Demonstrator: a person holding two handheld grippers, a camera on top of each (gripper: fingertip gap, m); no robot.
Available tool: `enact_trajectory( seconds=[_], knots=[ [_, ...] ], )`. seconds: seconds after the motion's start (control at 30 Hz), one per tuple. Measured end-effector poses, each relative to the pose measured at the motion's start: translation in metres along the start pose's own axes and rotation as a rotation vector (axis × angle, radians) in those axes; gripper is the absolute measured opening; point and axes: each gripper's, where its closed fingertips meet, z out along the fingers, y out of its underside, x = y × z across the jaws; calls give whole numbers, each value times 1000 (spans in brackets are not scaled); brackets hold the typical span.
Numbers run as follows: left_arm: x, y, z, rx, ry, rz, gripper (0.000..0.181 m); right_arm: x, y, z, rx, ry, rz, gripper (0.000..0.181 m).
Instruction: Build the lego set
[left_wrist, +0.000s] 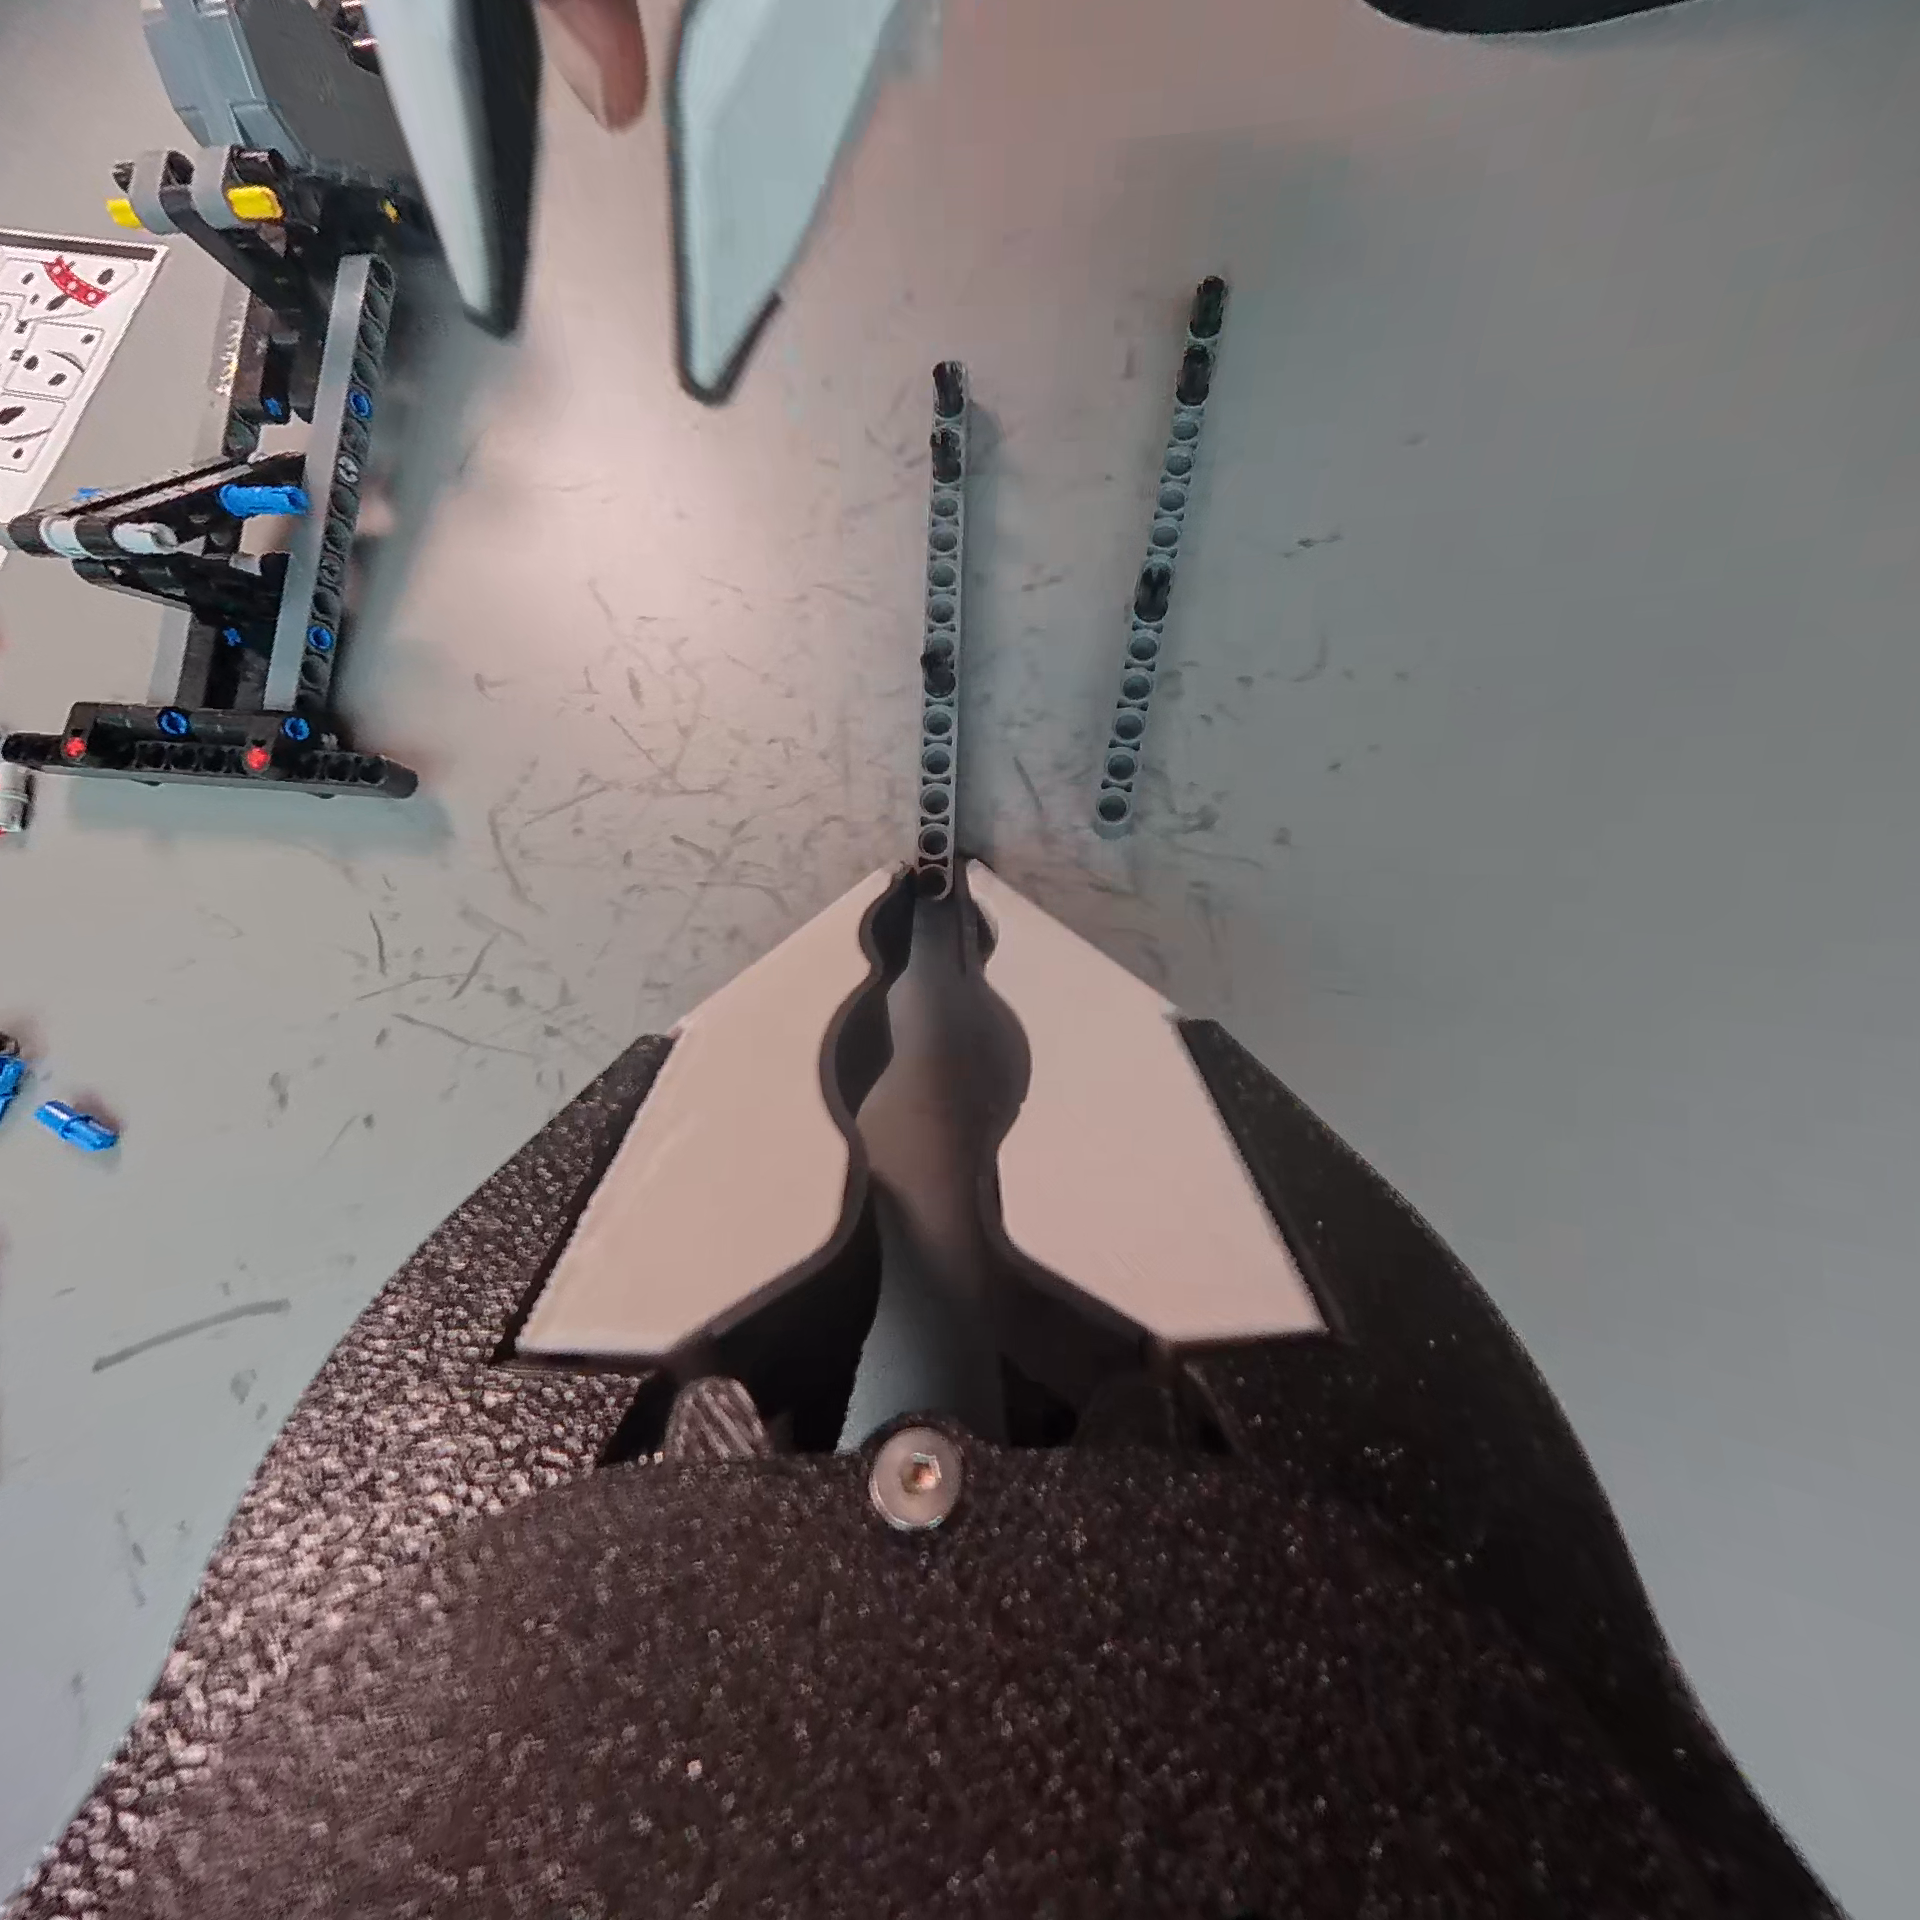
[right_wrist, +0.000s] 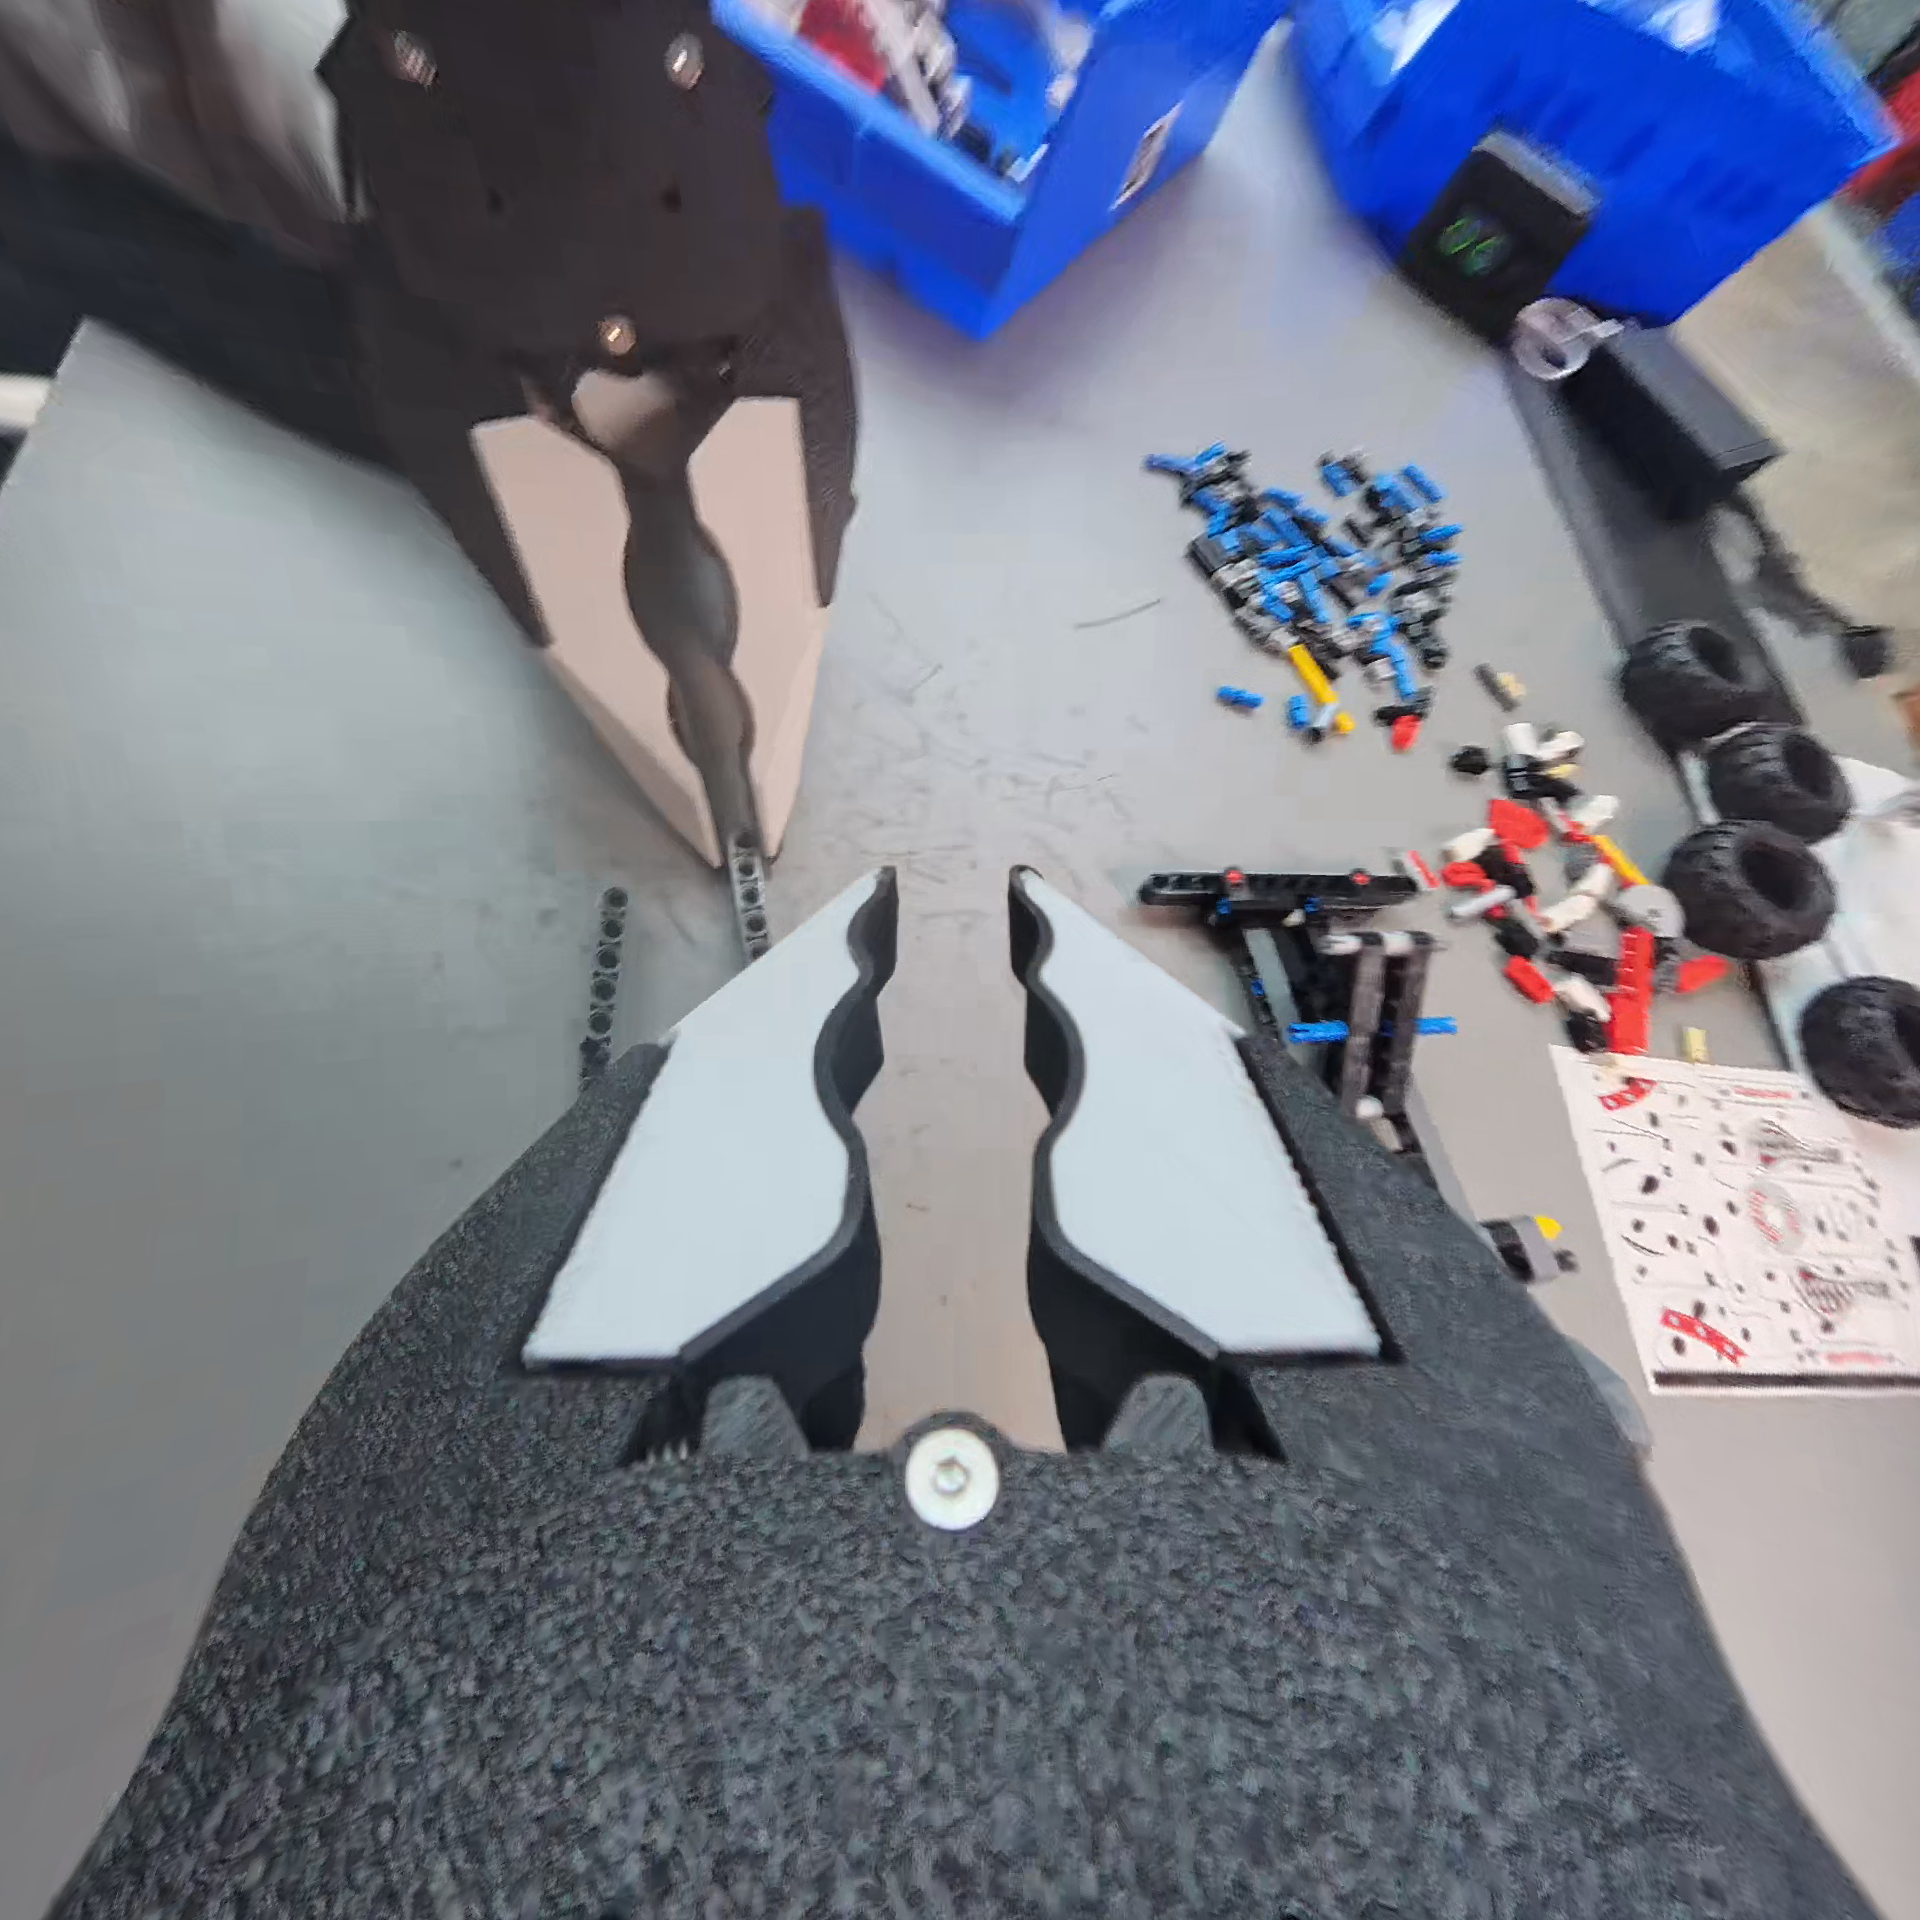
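The left gripper (left_wrist: 940, 883), jaws clenched on just the end of a long grey holed plastic beam (left_wrist: 941, 623), risks it pivoting loose, while the right gripper (right_wrist: 951, 883) hangs released

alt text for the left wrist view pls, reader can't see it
The left gripper is shut on the near end of a long grey beam lying on a scuffed grey table. A second grey beam lies to its right; a partly built black frame sits at left.

Beside the part-built black frame (right_wrist: 1340, 966) lie two long grey beams (left_wrist: 940, 644), four black tyres (right_wrist: 1751, 883), one sticker sheet (right_wrist: 1756, 1216), and, beyond it, two blue bins (right_wrist: 987, 156) past heaps of small pieces too many to count.
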Motion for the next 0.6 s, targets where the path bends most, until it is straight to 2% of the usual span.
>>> enact_trajectory(
  seconds=[0.1,0.2,0.37,0.6],
  knots=[
    [-1,0,0,1,-12,4,12,25,-7,-22,173,158,94,28],
    [-4,0,-1,2,-33,1,14,34,-10,-38,227,215,129,31],
    [-14,-4,-7,44,-83,-18,16,32,-1,-38,197,249,92,31],
    [-28,-17,-24,165,-116,-99,20,21,30,-23,133,158,170,36]
  ],
)
